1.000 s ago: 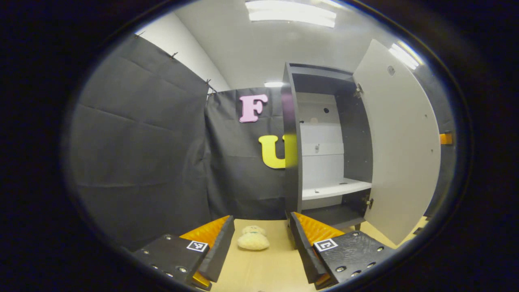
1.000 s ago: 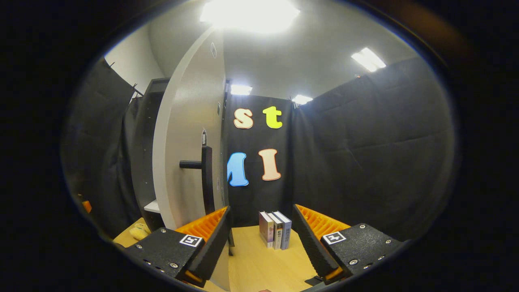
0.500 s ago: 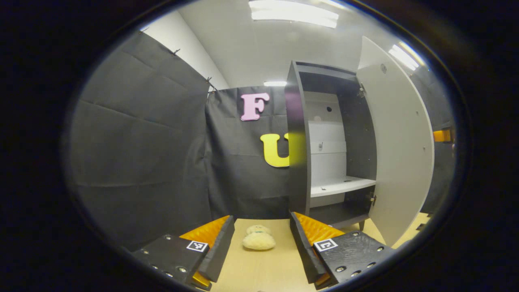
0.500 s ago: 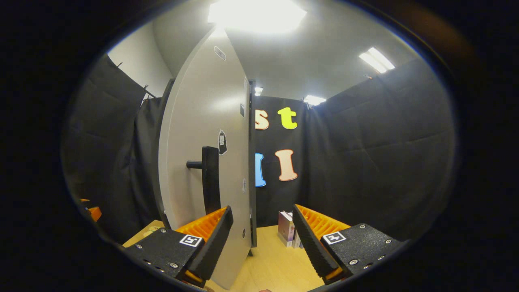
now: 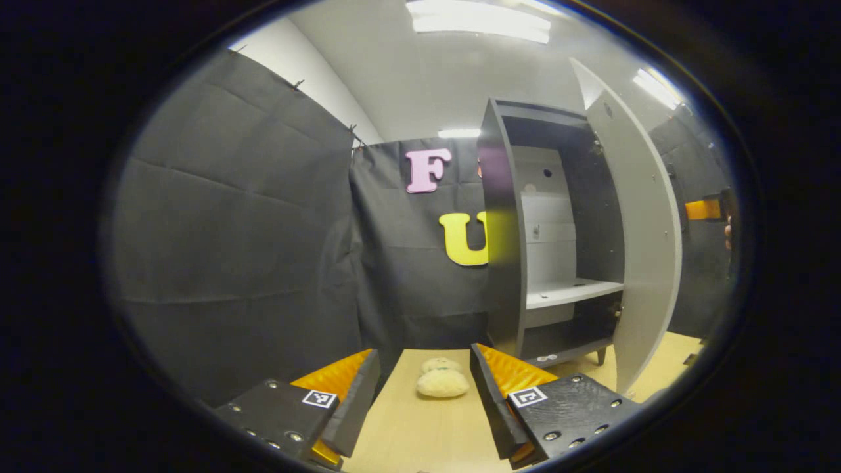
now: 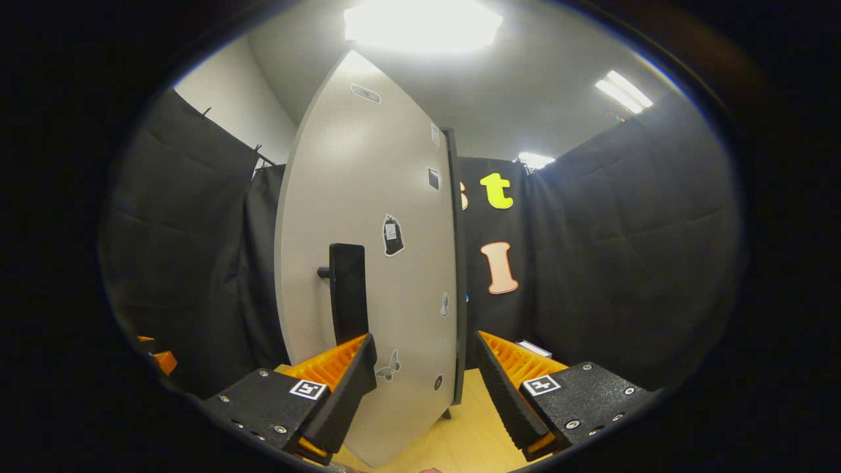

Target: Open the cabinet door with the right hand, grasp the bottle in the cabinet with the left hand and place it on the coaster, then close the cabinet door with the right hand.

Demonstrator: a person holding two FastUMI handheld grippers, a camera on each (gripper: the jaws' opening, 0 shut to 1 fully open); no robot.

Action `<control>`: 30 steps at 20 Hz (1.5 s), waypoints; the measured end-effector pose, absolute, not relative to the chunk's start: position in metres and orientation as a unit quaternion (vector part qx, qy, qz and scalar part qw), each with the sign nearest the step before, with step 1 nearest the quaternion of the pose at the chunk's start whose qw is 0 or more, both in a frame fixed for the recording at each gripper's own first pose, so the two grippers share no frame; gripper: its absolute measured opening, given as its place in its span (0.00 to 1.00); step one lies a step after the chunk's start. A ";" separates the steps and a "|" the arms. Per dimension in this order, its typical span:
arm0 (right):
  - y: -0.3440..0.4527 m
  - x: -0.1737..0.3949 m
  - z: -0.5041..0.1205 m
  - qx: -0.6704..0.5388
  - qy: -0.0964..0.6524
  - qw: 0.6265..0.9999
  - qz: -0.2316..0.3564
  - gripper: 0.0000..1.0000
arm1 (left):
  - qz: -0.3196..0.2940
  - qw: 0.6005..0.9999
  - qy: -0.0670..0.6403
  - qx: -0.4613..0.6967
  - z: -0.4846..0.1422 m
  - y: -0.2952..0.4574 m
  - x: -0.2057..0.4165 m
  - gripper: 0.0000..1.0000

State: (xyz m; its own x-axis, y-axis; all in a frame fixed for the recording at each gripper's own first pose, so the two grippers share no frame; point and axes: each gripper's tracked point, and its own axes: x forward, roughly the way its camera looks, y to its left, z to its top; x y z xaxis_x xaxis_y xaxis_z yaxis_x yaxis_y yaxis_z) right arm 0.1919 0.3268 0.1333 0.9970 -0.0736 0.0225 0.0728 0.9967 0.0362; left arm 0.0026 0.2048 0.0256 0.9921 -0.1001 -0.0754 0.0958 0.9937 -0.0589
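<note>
The dark cabinet [image 5: 502,249] stands on the table with its pale door [image 5: 640,230] partly open, and its white shelf [image 5: 571,292] is bare. In the right gripper view the door [image 6: 374,217] fills the middle, with its black bar handle [image 6: 348,295] just above my left finger. My right gripper [image 6: 426,394] is open and sits close against the door's outer face; I cannot tell whether it touches. My left gripper [image 5: 424,407] hangs open over the table, apart from the cabinet. The right gripper [image 5: 706,209] and a hand [image 5: 727,233] show beyond the door's edge.
A cream plush toy [image 5: 442,381] lies on the wooden table [image 5: 407,440] just ahead of my left fingers. Small stickers [image 6: 392,234] dot the door's outer face. A book's corner [image 6: 535,348] peeks out behind my right finger. Black cloth walls close in all round.
The door has swung toward shut, showing edge-on in the left gripper view and broad in the right one. It now hides most of the books. The left gripper view has drifted leftward.
</note>
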 end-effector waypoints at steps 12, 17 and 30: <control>0.358 0.216 0.122 0.022 0.004 1.000 0.006 0.94 | -0.031 0.999 0.031 -0.019 0.028 0.215 0.001 0.79; 0.344 0.208 0.119 0.010 0.006 1.000 0.014 0.94 | -0.044 0.998 0.025 -0.029 0.033 0.202 0.002 0.76; 0.239 0.202 0.113 0.038 0.002 0.999 0.029 0.94 | -0.067 0.997 0.014 -0.032 0.046 0.166 0.003 0.76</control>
